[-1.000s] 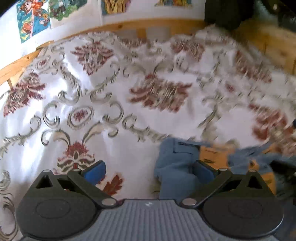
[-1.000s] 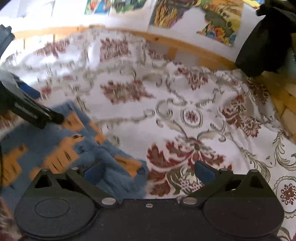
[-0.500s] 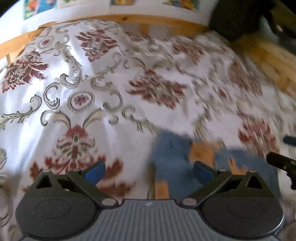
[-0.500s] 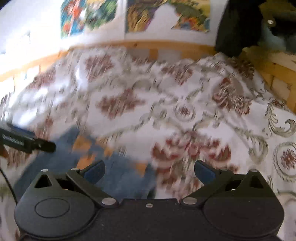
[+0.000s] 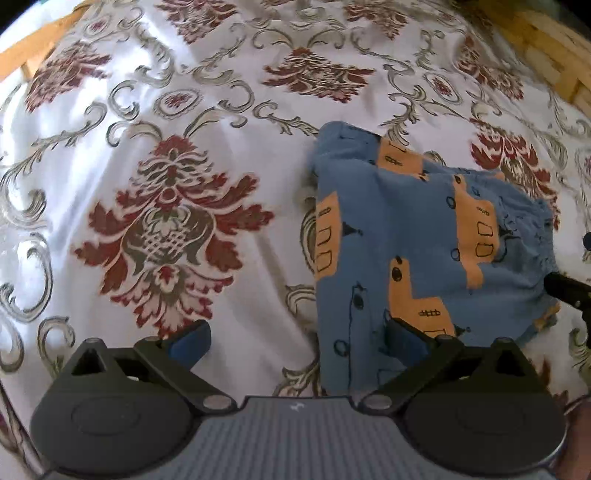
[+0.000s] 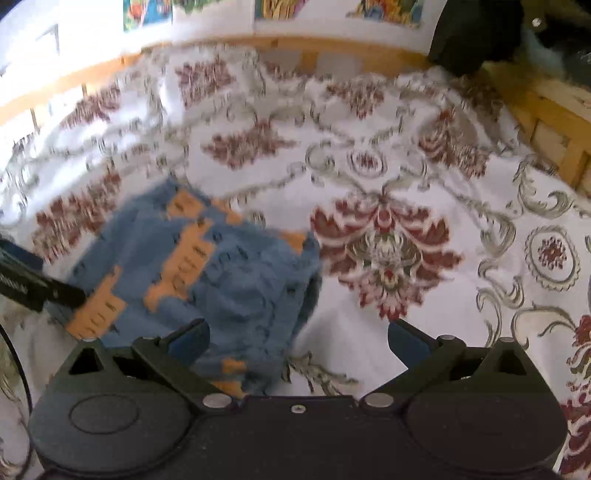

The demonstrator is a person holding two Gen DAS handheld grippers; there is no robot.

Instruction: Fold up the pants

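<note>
Small blue pants (image 5: 417, 236) with orange block prints lie folded into a compact stack on the patterned bedspread (image 5: 166, 206). My left gripper (image 5: 297, 338) is open above their left edge, its right fingertip (image 5: 404, 341) over the cloth and its left one over bare bedspread. In the right wrist view the pants (image 6: 221, 273) sit at lower left, blurred. My right gripper (image 6: 297, 338) is open above their right edge and holds nothing. A black finger of the other gripper (image 6: 33, 282) shows at that view's left edge.
The bedspread (image 6: 406, 229) is white with dark red and grey floral scrolls. A wooden bed frame (image 6: 550, 125) runs along the back and right. Posters (image 6: 147, 11) hang on the wall behind. A dark object (image 6: 476, 33) sits at the back right corner.
Both grippers have let go of the pants and pulled back. The pants now lie flat in a folded stack. Both cameras tilted down toward the bed.
</note>
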